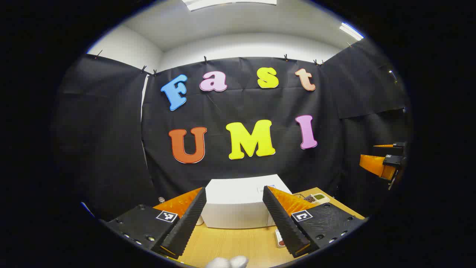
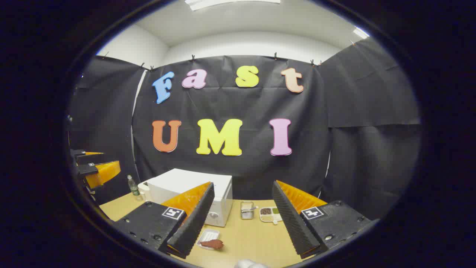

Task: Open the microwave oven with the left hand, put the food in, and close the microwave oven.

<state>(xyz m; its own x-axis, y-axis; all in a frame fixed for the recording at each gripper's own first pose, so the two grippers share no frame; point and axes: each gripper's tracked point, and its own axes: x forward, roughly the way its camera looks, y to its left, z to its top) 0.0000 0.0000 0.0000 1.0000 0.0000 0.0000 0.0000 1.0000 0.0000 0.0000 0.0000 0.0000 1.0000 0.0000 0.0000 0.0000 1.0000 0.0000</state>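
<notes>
A: Start near. How do the tools stand?
B: The left tool [image 1: 234,219] is spread and empty; so is the right tool [image 2: 241,219].
A: And the food?
B: The food [image 2: 212,243] lies on a small white tray [image 2: 208,236] on the surface [image 2: 253,242], low and left of the right tool.
A: The microwave oven?
B: The microwave oven [image 1: 238,203] stands farther back, door shut, straight ahead between the left tool's fingers, so the left is better lined up.

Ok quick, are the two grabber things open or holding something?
Left hand-held gripper: open, holding nothing.
Right hand-held gripper: open, holding nothing.
</notes>
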